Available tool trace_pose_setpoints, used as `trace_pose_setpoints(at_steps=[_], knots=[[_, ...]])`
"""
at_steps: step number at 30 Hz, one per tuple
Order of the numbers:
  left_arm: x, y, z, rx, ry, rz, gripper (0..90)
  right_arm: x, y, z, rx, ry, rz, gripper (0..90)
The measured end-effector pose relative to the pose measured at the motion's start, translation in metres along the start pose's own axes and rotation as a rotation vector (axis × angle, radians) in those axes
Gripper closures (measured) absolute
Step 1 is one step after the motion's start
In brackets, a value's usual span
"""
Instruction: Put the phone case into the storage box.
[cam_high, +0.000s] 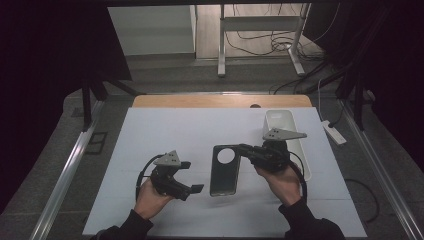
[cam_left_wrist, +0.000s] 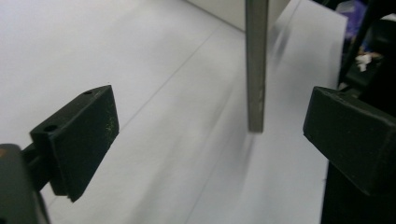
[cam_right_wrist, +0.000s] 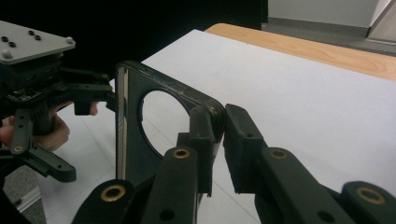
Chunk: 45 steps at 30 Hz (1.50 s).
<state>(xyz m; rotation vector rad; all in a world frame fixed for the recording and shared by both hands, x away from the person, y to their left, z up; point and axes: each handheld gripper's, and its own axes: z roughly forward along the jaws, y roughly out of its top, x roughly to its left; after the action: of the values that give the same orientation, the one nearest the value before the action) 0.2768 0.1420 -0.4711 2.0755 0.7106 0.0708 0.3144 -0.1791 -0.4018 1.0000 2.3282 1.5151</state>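
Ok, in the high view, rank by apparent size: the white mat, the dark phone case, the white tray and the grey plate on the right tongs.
1. White mat, by far the largest.
2. White tray, though the right tongs cover part of it, so its lead over the case is unsure.
3. Dark phone case.
4. Grey plate, smallest.

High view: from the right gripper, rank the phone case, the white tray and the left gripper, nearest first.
1. Phone case, clamped at its top corner in the right gripper.
2. White tray, just behind and right.
3. Left gripper, farthest, beyond the case's lower left edge.
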Motion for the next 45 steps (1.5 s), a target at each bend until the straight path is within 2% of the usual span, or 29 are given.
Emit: trace_pose_setpoints(at_steps=[4,15,18,30,44,45], knots=[[0.001,-0.004,-0.007,0.008,0.049,0.021,2.3,-0.003,0.002,-0.004,-0.007,-0.001,0.002,81.4],[-0.001,-0.018,-0.023,0.006,0.102,0.022,2.3,-0.014,0.01,-0.018,-0.019,-0.028,0.011,81.4],[-0.001,-0.025,-0.027,-0.017,0.115,0.01,2.2,-0.016,0.012,-0.021,-0.019,-0.036,0.008,81.4],[-0.006,-0.044,-0.042,-0.04,0.162,-0.021,0.3,-0.029,0.024,-0.038,-0.036,-0.072,0.002,81.5],[-0.017,-0.067,-0.059,-0.023,0.223,-0.033,0.0,-0.044,0.038,-0.051,-0.06,-0.109,-0.007,81.5],[-0.019,-0.07,-0.061,-0.016,0.242,-0.029,0.0,-0.045,0.039,-0.052,-0.059,-0.111,-0.005,81.5]])
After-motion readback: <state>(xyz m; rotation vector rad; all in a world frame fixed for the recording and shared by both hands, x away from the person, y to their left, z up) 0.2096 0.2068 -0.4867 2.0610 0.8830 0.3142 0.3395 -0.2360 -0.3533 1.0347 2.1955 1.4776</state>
